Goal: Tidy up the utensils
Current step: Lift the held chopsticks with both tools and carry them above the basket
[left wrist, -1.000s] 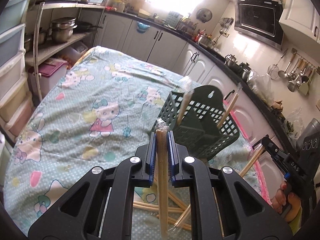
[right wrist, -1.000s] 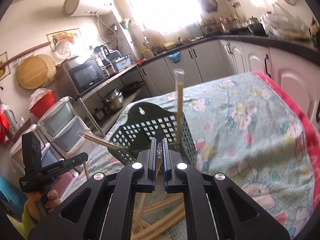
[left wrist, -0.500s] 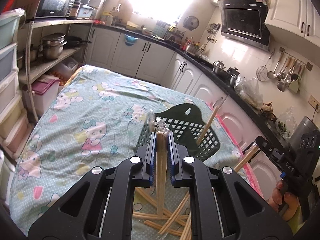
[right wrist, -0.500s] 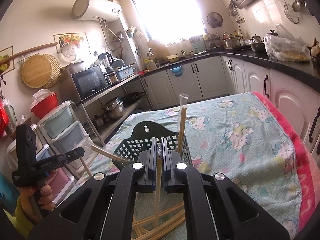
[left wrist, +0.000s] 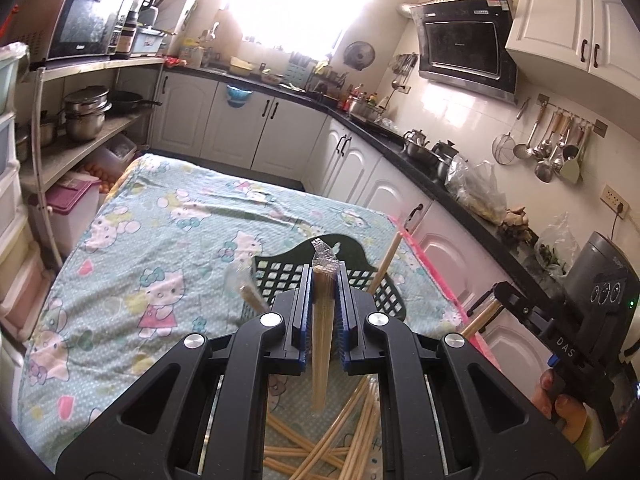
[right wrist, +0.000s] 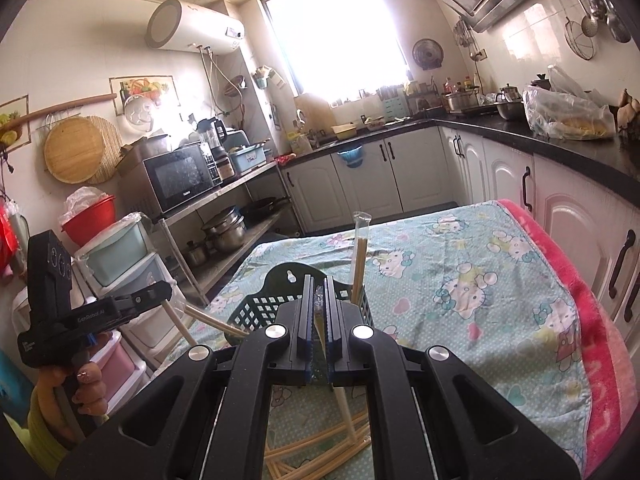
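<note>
we hold a wrapped chopstick pair in each gripper: the left gripper (left wrist: 325,300) clenched on one pair (left wrist: 322,344), the right gripper (right wrist: 316,312) clenched on another (right wrist: 344,408). both hang above loose chopsticks (left wrist: 340,440) on the cloth (left wrist: 168,240), just before the dark basket (right wrist: 260,308), where two pairs stand

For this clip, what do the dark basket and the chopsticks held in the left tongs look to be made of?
Basket: probably moulded plastic, matte dark green; it has an even square lattice and a shaped back tab with a hanging hole. Chopsticks in the left tongs: pale tan, probably bamboo or wood, sleeved in thin clear film, likely plastic, that crinkles and glints above their tips.
</note>
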